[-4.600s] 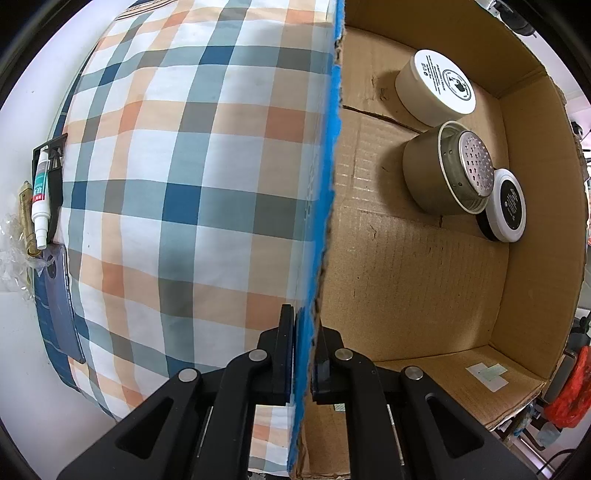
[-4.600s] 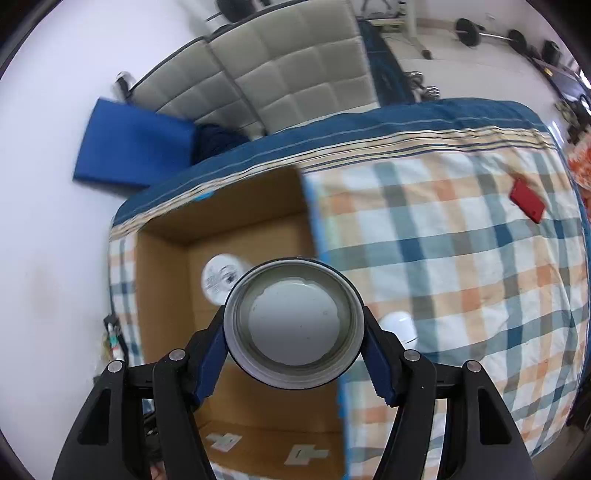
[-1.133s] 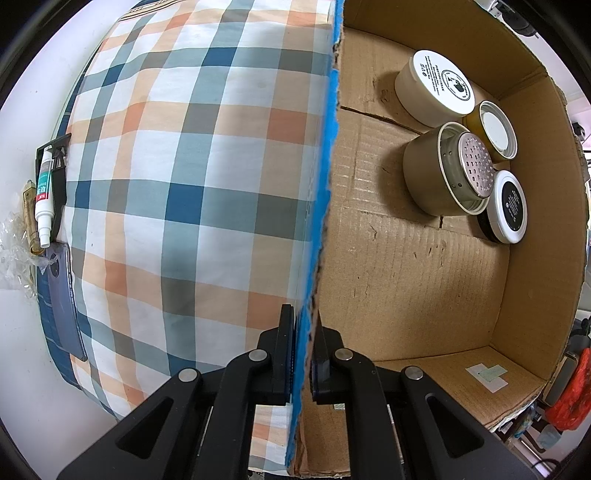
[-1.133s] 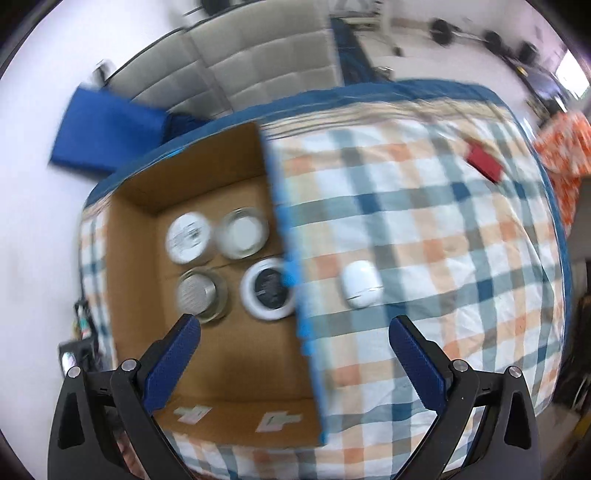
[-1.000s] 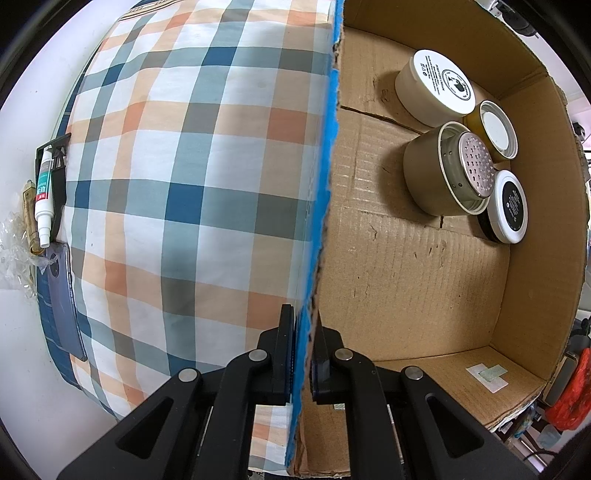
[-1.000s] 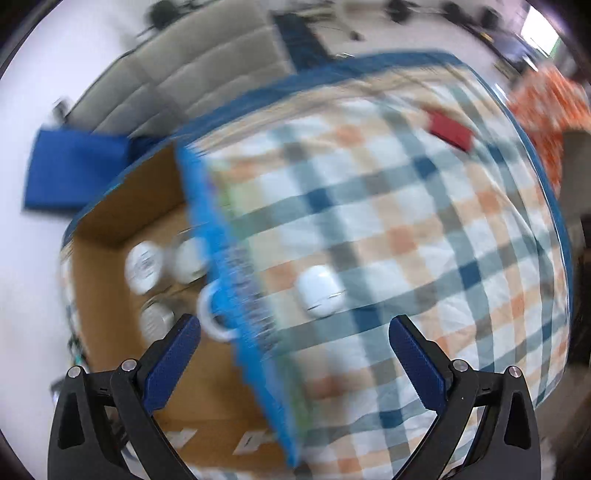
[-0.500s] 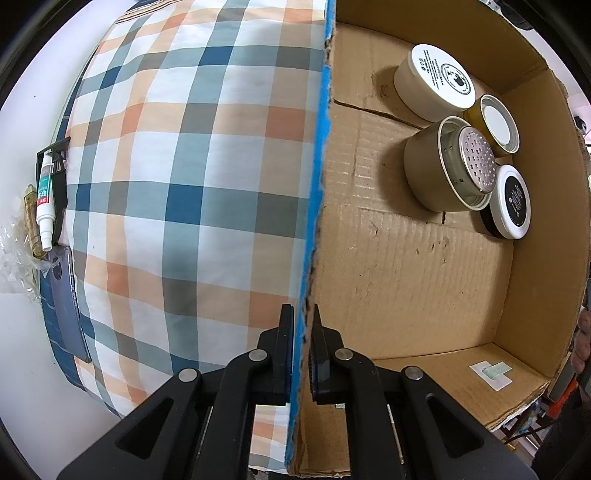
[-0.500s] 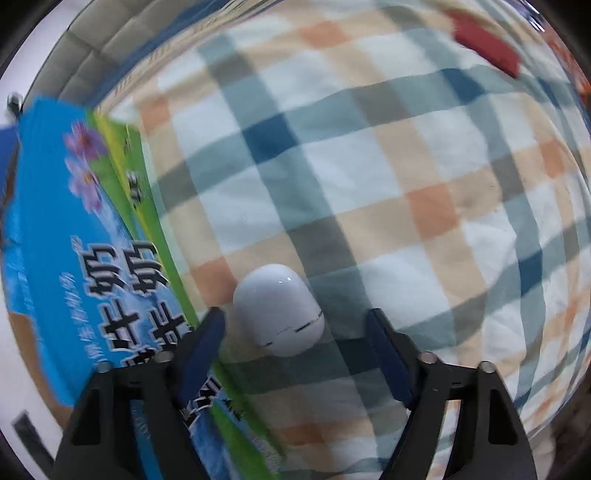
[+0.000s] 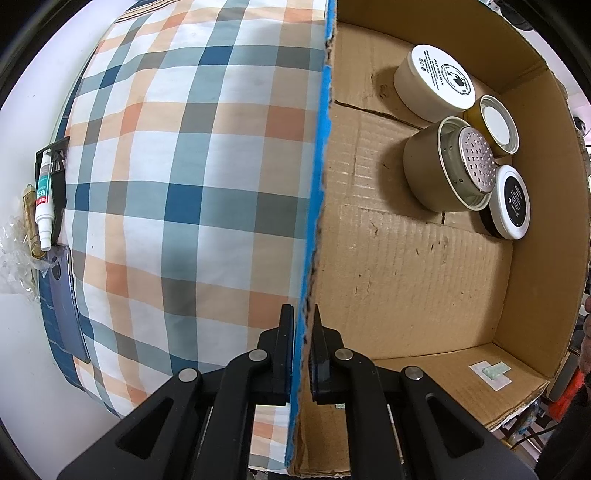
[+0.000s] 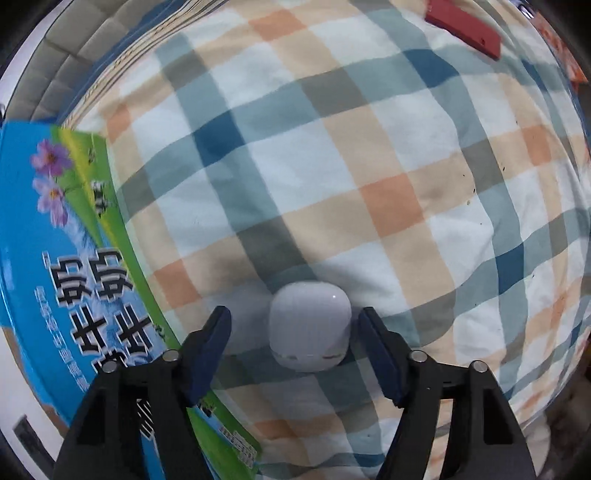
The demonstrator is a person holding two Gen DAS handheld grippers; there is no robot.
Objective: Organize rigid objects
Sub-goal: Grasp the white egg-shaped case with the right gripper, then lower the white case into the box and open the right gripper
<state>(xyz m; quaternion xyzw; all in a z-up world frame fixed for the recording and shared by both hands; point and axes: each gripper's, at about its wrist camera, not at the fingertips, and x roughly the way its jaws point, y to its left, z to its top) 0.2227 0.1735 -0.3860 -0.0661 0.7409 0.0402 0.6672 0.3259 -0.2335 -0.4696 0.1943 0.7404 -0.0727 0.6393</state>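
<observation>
My left gripper is shut on the blue-edged wall of the cardboard box. Inside the box stand a white-lidded tub, a yellow jar, a beige tin with a perforated top and a black jar with a white rim. In the right wrist view a small white rounded case lies on the checked bedspread. My right gripper is open, low over the bedspread, with one finger on each side of the case and a gap on both sides.
The box's printed blue and green outer wall stands close to my right gripper's left finger. A red flat object lies far back on the bedspread. A white tube and a dark phone hang at the bed's left edge.
My right gripper has let go of the yellow jar in the box, swung right out of the box and come down around the white case. My left gripper keeps its hold on the box wall.
</observation>
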